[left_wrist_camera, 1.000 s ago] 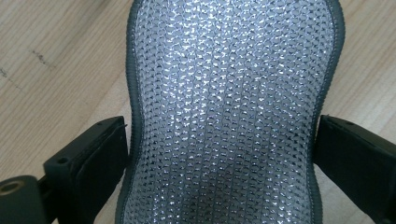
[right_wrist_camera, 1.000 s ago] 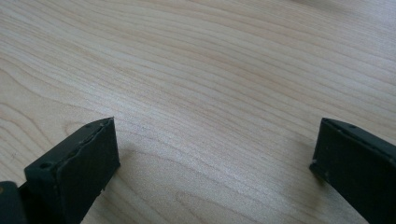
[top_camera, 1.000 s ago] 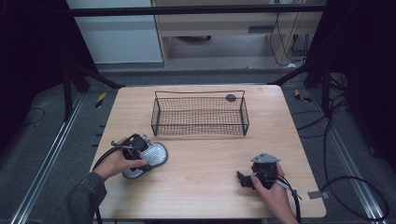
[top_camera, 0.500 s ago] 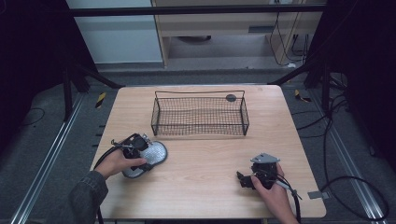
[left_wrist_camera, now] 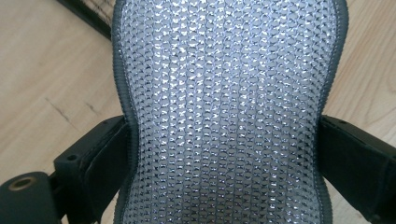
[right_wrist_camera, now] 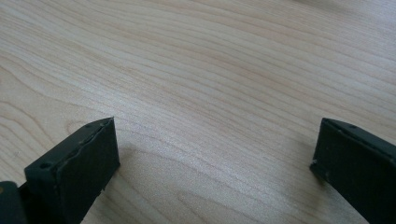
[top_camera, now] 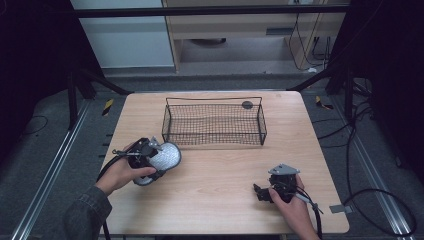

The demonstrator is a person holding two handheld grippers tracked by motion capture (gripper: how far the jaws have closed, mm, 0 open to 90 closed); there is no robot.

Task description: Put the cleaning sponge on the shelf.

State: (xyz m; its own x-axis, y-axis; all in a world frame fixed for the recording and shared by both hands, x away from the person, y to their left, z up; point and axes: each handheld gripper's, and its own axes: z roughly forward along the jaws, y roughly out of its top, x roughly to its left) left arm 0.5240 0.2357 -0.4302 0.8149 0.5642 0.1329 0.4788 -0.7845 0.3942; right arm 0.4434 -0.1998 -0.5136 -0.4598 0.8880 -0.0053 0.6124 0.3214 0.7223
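A silver mesh pad (top_camera: 166, 155) with a grey bound edge sits just above the left part of the table, and my left gripper (top_camera: 151, 160) is shut on it. In the left gripper view the mesh pad (left_wrist_camera: 224, 93) is pinched at its narrow waist between the two black jaws of the left gripper (left_wrist_camera: 224, 158). My right gripper (top_camera: 258, 192) rests low at the table's front right, held by a hand. Seen in its own view, the right gripper (right_wrist_camera: 215, 158) is open over bare wood, with nothing between its fingers.
A black wire basket (top_camera: 212, 98) stands at the middle back of the wooden table (top_camera: 220, 170). A small dark round object (top_camera: 247, 104) lies just behind the basket's right end. Cables trail from both grippers over the table's front edge.
The left gripper and the mesh pad have shifted slightly up and toward the basket. The right gripper has stayed put.
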